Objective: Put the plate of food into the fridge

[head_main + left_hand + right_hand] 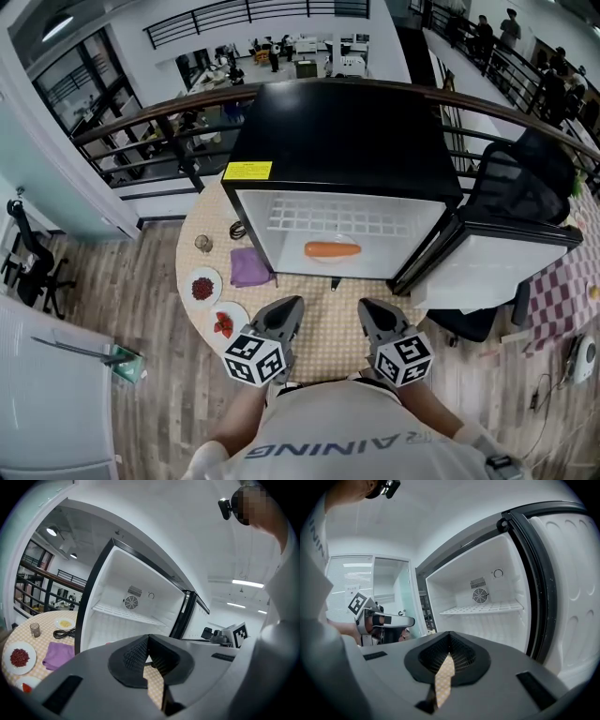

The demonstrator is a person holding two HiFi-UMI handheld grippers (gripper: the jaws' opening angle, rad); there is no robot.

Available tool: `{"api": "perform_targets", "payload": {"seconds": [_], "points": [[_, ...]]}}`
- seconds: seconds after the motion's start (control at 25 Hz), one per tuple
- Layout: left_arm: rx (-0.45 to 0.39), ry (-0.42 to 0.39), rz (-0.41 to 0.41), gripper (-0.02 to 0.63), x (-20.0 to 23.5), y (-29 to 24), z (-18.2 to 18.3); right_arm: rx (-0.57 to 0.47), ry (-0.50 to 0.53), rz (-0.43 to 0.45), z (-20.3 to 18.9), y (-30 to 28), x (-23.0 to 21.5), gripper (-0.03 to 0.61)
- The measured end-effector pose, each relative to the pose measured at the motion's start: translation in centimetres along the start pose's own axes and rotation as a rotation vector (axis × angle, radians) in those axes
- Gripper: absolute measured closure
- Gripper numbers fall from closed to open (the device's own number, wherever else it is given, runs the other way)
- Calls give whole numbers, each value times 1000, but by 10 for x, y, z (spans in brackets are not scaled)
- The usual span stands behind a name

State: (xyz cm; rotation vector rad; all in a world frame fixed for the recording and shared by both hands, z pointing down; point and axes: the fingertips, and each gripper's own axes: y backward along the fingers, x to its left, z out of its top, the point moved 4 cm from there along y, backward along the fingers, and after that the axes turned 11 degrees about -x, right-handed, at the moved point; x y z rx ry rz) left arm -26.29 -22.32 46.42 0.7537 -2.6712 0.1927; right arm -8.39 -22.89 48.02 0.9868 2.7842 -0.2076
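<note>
A purple cloth (249, 266) is laid on the table (328, 342) at the left. The left gripper (291, 305) is shut tight, nothing pinched. The plate of food (332, 250) is sat inside the open fridge (347, 141), under the shelf. The right gripper (366, 307) is closed too, empty, near the fridge.
</note>
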Motion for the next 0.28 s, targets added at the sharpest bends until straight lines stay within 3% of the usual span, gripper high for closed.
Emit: {"api": "perform_targets", "payload": {"seconds": [0.28], "points": [[0, 3, 8, 604, -2, 6, 0, 7, 5, 9, 0, 2, 7, 557]]}}
